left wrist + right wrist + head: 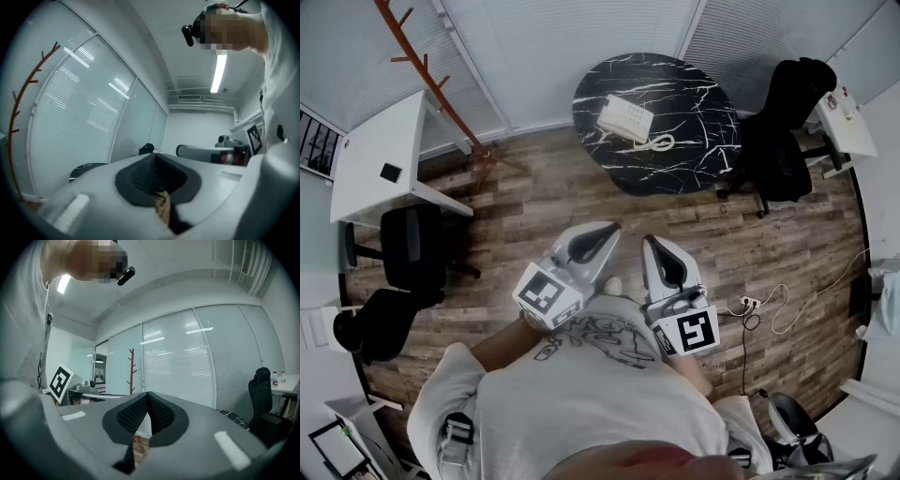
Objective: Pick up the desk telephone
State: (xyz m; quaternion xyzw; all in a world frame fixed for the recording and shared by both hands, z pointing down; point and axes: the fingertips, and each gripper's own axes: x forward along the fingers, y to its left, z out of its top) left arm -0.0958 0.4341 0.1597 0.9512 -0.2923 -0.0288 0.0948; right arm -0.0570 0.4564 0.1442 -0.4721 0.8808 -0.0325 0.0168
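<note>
Your left hand-held gripper (602, 232) is pressed together, pinching nothing, and your right hand-held gripper (654, 246) just beside it is the same. The desk telephone (625, 119) lies well apart from both at twelve o'clock, on the round black table (698, 141).

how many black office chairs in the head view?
3. One chair beside the round table, upper right; second chair at the white desk, left; third chair just below it. Dark shape bottom right may be another.
</note>
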